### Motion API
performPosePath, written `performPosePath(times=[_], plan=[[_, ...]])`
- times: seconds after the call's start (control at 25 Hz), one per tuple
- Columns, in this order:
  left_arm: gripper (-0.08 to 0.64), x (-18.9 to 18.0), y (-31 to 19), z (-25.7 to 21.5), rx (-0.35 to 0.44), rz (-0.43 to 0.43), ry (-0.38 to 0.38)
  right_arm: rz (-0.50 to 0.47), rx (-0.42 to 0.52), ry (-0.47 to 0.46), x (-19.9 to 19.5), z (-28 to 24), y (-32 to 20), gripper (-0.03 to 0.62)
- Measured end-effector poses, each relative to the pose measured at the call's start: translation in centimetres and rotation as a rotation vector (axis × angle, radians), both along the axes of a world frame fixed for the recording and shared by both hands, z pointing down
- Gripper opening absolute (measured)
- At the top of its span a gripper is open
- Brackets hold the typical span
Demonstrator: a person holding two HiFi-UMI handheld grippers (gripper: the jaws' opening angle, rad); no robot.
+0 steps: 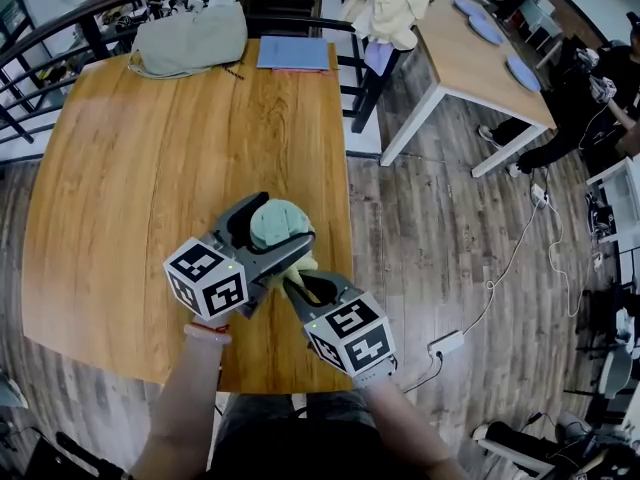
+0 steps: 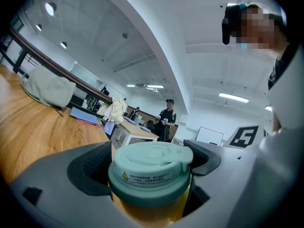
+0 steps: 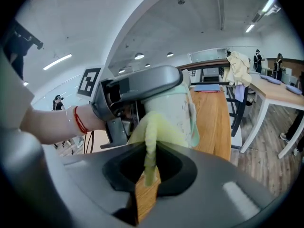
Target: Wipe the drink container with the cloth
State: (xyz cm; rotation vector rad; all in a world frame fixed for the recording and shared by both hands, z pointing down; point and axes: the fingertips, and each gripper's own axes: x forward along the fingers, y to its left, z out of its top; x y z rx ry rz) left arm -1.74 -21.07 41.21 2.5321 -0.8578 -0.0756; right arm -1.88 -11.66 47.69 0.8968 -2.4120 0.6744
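Note:
The drink container (image 1: 279, 224) has a pale green lid (image 2: 151, 167) and a yellowish body. My left gripper (image 1: 266, 234) is shut on it and holds it above the near right part of the wooden table (image 1: 150, 168). A light yellow-green cloth (image 3: 159, 129) is pinched in my right gripper (image 1: 300, 286), which is shut on it. The cloth presses against the container's side (image 3: 178, 110) just below the left jaws. In the head view the cloth (image 1: 296, 266) shows only as a small fold between the two grippers.
A beige bag (image 1: 190, 38) and a blue folder (image 1: 293, 53) lie at the table's far end. A dark chair (image 1: 300, 13) stands behind. A second table (image 1: 470, 63) with draped cloth and plates is at the right. A person (image 1: 590, 108) sits far right. Cables (image 1: 500, 268) cross the floor.

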Motion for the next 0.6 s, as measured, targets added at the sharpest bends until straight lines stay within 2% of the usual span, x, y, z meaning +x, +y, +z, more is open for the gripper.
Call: performPosePath(times=[0.6], plan=[[0.46,-0.3,0.3,-0.1,-0.006,0.024,0.016,-0.029,-0.149,0.043,0.3,6.8,2.6,0.046]])
